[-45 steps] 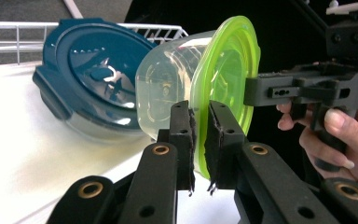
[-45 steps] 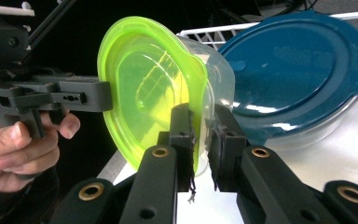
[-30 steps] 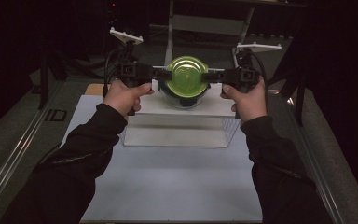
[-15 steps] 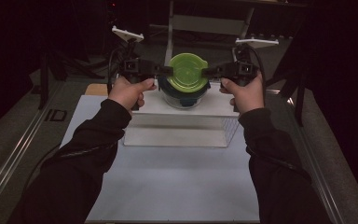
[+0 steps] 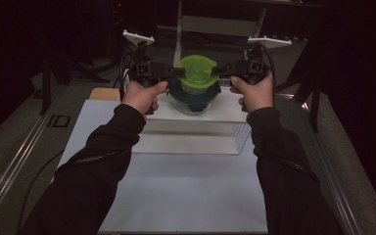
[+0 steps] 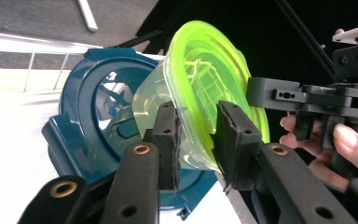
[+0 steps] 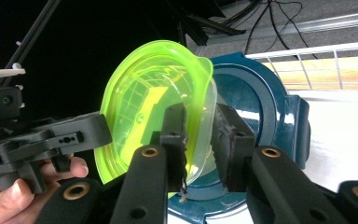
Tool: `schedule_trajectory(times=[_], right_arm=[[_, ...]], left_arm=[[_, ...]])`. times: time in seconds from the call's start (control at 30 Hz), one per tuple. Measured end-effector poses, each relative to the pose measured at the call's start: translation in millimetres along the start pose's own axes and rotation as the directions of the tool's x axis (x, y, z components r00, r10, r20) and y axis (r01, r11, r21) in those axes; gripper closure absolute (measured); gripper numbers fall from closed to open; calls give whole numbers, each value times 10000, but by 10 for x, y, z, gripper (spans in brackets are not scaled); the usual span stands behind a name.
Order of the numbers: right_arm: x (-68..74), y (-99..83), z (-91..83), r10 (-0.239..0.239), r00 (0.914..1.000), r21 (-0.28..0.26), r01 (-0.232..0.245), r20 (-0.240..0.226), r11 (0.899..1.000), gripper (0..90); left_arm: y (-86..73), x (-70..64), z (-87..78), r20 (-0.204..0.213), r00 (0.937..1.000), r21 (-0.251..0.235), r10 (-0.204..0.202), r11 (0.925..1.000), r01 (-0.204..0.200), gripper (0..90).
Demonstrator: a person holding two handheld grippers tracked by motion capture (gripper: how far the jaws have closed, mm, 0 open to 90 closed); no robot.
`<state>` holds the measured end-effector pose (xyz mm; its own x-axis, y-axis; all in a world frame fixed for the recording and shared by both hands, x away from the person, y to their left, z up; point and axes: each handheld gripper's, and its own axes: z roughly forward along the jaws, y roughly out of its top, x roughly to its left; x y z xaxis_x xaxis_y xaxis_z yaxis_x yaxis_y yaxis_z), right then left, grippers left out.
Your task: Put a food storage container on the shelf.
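1. A green container (image 5: 197, 71) with a translucent lime lid sits above a blue container (image 5: 194, 97), raised between the two grippers; whether the two touch cannot be told, nor whether anything is inside either.
2. The blue container rests on a clear box (image 5: 192, 128) on the white tabletop (image 5: 186, 188).
3. The left gripper (image 6: 196, 135) has its jaws closed on the green container's rim, pads either side of it.
4. The right gripper (image 7: 199, 135) has its jaws clamped on the opposite rim.
5. The green container is see-through, with a wide flared lid edge.
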<state>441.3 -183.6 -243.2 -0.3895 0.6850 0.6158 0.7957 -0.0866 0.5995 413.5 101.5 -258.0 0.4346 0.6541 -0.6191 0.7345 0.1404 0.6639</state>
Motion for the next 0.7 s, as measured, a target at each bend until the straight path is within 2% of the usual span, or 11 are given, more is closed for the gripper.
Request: schedule_trajectory(times=[0.23, 0.33, 0.53, 0.6, 0.67, 0.7], right_arm=[[-24, 26, 38, 187, 9998, -45, -188, -63, 9998, 714], [-25, 37, 65, 178, 9998, -83, -179, -133, 9998, 666], [-19, 45, 52, 232, 9996, -172, -235, -134, 9996, 623], [-10, 43, 34, 136, 9998, -270, -140, -157, 9995, 565], [-11, 42, 31, 111, 9998, -243, -115, -169, 9996, 534], [-11, 42, 31, 111, 9998, -243, -115, -169, 9996, 534]], left_arm=[[4, -12, 53, -218, 9998, -19, 39, 10000, -39, 583], [10, -43, 83, -445, 9988, -216, 190, 9996, -200, 545], [29, -51, 114, -328, 9990, -143, 289, 9995, -294, 485], [27, -49, 110, -426, 9986, -182, 300, 9994, -308, 467], [31, -29, 100, -751, 9969, -107, 232, 9997, -241, 441], [31, -29, 100, -751, 9969, -107, 232, 9997, -241, 433]])
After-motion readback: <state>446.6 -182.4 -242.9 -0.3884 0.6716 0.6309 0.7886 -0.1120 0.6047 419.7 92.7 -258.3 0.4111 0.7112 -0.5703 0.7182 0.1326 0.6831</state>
